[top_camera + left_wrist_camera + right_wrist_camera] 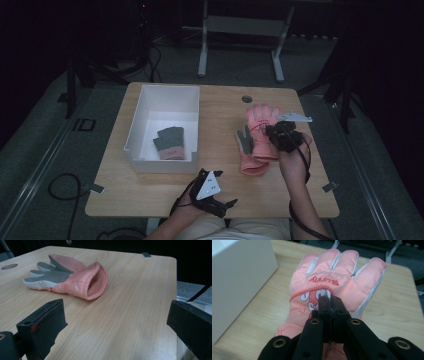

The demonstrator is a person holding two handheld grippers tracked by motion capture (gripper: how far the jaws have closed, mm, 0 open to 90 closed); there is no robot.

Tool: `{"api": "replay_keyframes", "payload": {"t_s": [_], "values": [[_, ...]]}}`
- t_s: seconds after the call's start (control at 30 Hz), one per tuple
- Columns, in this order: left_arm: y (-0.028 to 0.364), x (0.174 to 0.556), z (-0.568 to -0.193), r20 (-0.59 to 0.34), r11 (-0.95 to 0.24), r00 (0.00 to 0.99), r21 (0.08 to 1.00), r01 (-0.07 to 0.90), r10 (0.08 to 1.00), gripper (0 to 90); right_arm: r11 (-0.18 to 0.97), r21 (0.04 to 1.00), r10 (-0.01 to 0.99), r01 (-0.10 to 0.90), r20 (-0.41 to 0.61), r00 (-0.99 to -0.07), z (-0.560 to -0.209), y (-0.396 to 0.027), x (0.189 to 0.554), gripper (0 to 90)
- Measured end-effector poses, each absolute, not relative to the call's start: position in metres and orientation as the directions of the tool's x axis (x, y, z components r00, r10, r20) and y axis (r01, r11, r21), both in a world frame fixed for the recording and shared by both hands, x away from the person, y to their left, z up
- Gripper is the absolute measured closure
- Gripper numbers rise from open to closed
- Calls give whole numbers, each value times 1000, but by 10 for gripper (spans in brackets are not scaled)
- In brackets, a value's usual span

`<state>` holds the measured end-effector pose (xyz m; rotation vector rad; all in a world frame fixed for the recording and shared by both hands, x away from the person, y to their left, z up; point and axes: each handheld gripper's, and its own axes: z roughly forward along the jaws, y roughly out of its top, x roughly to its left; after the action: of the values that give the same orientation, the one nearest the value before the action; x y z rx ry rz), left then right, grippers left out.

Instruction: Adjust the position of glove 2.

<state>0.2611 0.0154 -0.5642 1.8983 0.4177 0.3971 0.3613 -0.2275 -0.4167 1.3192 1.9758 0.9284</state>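
A pink glove (260, 119) with a cartoon print on its back (332, 270) hangs lifted a little off the table, fingers pointing away. My right gripper (271, 132) (330, 300) is shut on the fabric of its back. A second pink glove (249, 159) (75, 280) lies palm up on the wood just left of it, grey palm showing and cuff open. My left gripper (229, 204) (115, 322) rests at the table's near edge, open, with nothing between its jaws. It points towards the lying glove.
A white bin (150, 91) (237, 277) stands on the left half of the wooden table (215, 112) and holds a dark grey glove (170, 142) with a pink cuff. A round hole (246, 98) sits near the far edge. Desk legs (202, 55) stand beyond the table.
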Motion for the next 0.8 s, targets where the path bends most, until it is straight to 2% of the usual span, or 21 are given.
{"api": "replay_keyframes", "payload": {"t_s": [0.27,0.8], "values": [[15,261,-564,75,-342,882,934,101,465,16,267,780,939,566,-80,-334,-435,-220,361,883],[14,261,-564,68,-338,884,935,105,463,16,250,722,952,646,-62,-299,-484,-205,385,879]]}}
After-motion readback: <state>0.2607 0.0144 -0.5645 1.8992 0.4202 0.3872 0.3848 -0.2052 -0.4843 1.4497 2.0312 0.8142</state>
